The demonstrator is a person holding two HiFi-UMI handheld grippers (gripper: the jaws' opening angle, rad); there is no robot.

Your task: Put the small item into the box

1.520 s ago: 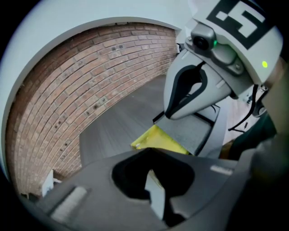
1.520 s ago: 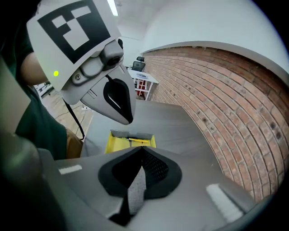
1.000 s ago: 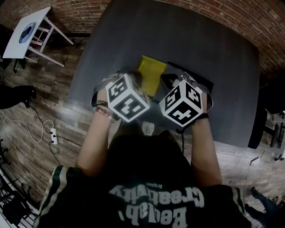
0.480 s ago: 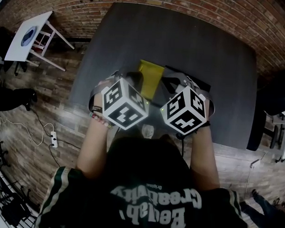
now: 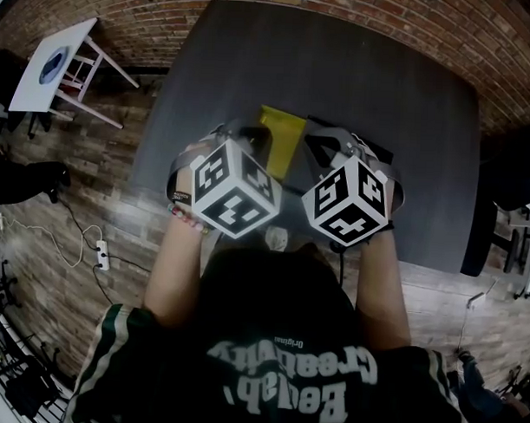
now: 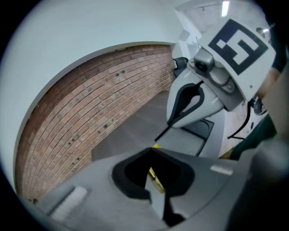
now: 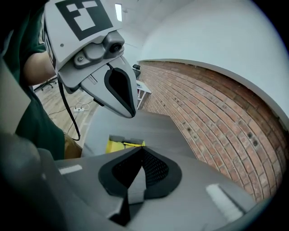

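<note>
A flat yellow item [image 5: 280,139] lies on the dark table [image 5: 339,70], and a low dark box [image 5: 377,155] sits just right of it. Both grippers hover over the near part of the table, angled toward each other. My left gripper [image 5: 253,143] is at the yellow item's left edge with its jaws closed to a point [image 6: 151,152]; a yellow sliver shows behind them. My right gripper [image 5: 317,149] is shut [image 7: 142,150], nothing between its jaws. The yellow item [image 7: 123,144] lies just beyond its tip. The dark box [image 6: 199,128] appears under the right gripper.
A brick wall [image 5: 359,14] runs along the table's far edge. A white side table [image 5: 57,65] stands on the wooden floor at the left, and cables [image 5: 82,239] lie near it. The person's arms and body cover the table's near edge.
Both grippers have shifted only slightly, the right one a little to the right. Neither gripper has opened, and the yellow item has not moved.
</note>
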